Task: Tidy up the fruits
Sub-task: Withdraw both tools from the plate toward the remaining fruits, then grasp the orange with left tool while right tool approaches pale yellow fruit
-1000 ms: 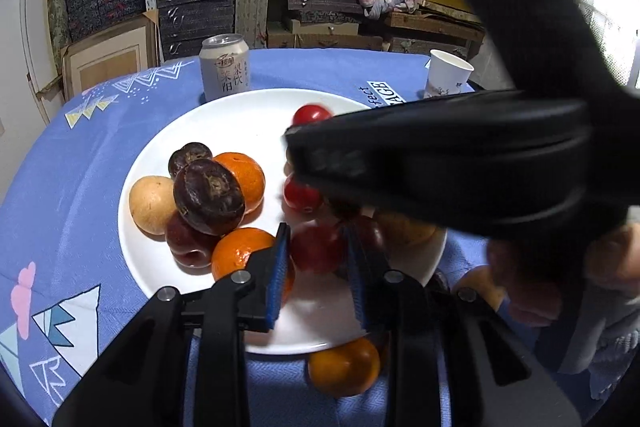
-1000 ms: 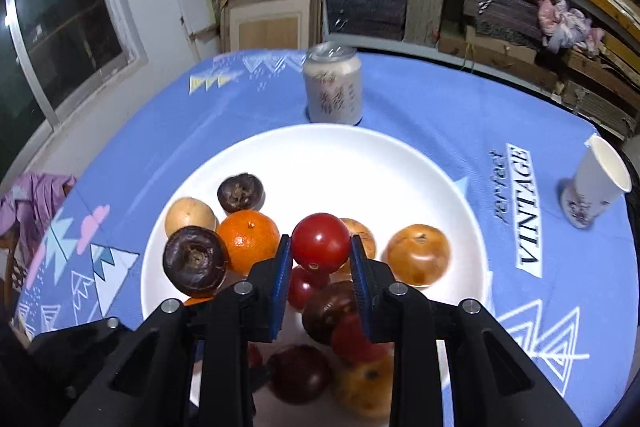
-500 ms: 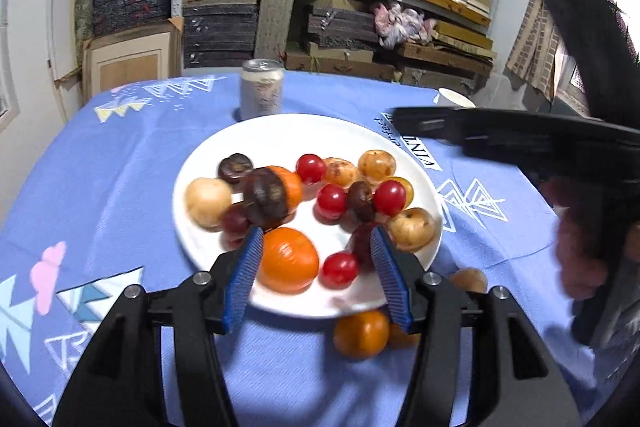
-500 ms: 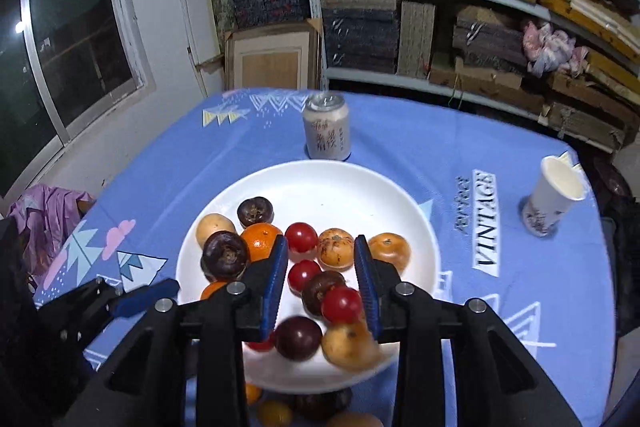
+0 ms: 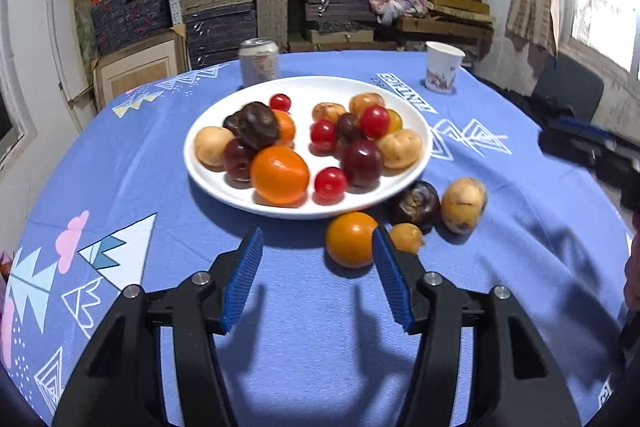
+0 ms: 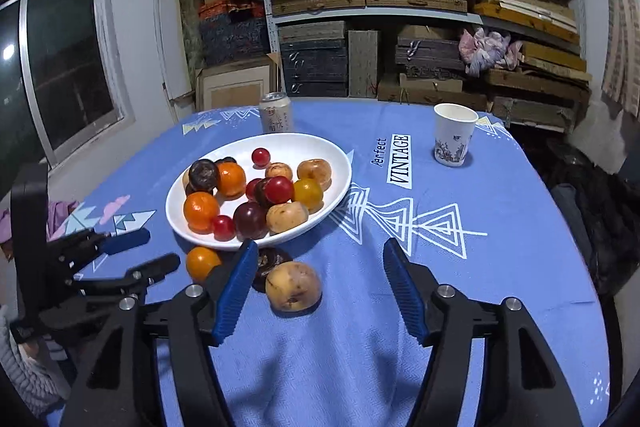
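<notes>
Both grippers have drawn back from the plate (image 5: 224, 183). The left gripper (image 5: 318, 275) stands released and empty; the right gripper (image 6: 320, 291) has just been opening, nothing between its jaws. Four loose fruits, among them an orange (image 5: 351, 239) and a potato-like fruit (image 6: 293, 286), lie beside the plate's near rim, so sorting appears unfinished. The can (image 6: 276, 112) and paper cup (image 6: 454, 135) stand beyond, obstructing nothing.

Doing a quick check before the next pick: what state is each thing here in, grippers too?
Left gripper: open, empty; jaws just opened.
Right gripper: open, empty; jaws just opened.
White plate: upright, loaded with fruit.
Orange: off the plate, on the cloth.
Drink can: upright.
Paper cup: upright; contents not visible.
</notes>
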The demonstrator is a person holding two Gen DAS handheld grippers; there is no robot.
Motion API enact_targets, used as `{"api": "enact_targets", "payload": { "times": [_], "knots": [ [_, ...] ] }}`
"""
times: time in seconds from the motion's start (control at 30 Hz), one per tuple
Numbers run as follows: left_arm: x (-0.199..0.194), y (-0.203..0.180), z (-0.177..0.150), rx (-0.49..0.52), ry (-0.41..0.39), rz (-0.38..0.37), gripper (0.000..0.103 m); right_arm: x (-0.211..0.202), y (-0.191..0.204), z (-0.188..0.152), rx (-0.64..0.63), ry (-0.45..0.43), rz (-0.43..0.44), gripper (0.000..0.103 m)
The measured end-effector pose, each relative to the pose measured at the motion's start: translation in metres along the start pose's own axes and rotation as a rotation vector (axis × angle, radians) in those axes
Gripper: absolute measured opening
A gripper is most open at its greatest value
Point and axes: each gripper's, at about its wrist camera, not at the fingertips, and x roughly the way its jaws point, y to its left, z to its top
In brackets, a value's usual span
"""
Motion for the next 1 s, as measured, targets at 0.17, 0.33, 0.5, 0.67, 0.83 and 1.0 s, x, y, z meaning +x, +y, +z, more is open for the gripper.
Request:
{"api": "enact_targets", "payload": {
  "times": [0.17,0.33,0.5,0.67,0.83,1.0],
  "knots": [
    [0.010,-0.006,0.000,0.012,0.024,0.000,0.056,-0.001,-0.010,0.001,0.047,-0.007,0.029,0.067],
    [0.018,-0.013,0.002,0.034,0.031,0.004,0.056,0.002,-0.008,-0.002,0.042,0.008,0.021,0.067],
    [0.024,-0.017,0.004,0.047,0.046,0.001,0.056,0.002,-0.007,-0.002,0.039,0.011,0.023,0.068],
    [0.031,-0.016,0.008,0.035,0.061,-0.009,0.056,0.004,-0.006,-0.004,0.034,0.020,0.024,0.068],
    [0.038,-0.013,0.010,0.012,0.085,-0.020,0.056,0.006,-0.005,-0.005,0.036,0.027,0.024,0.068],
    [0.046,-0.008,0.013,-0.018,0.105,-0.030,0.062,0.008,-0.004,-0.005,0.029,0.034,0.023,0.068]
  ]
}}
